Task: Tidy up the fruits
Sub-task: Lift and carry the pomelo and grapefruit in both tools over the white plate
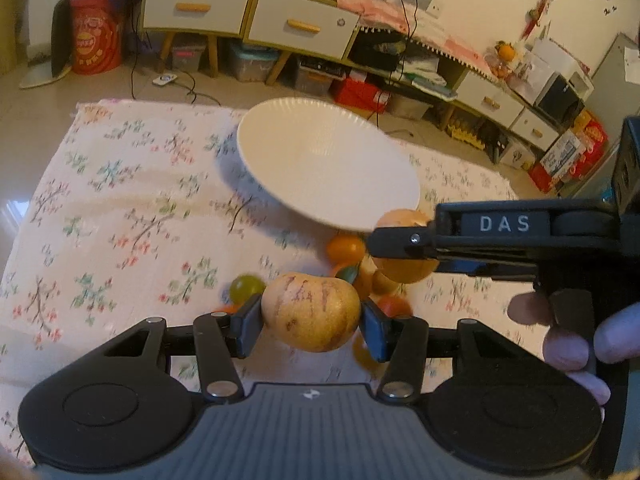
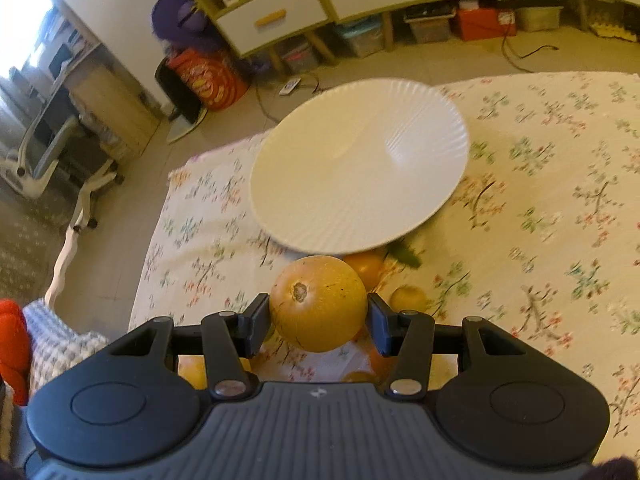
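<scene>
My left gripper [image 1: 310,326] is shut on a yellow fruit with purple streaks [image 1: 311,312], held above the floral cloth. My right gripper [image 2: 318,322] is shut on a round orange-yellow fruit [image 2: 319,303]. In the left wrist view the right gripper [image 1: 400,246] comes in from the right with that same round fruit [image 1: 406,270] between its fingers, and a hand grips its handle. A white ribbed plate [image 1: 328,164] [image 2: 356,168] lies on the cloth just beyond both grippers. Below them lie loose fruits: small oranges [image 1: 345,248] [image 2: 366,268] and a green one [image 1: 246,288].
The floral cloth [image 1: 120,208] [image 2: 552,200] covers the work surface, with bare floor beyond its edges. Cabinets with white drawers [image 1: 248,12], storage boxes and a red snack bag [image 1: 94,36] stand at the back. An office chair [image 2: 48,152] stands on the left.
</scene>
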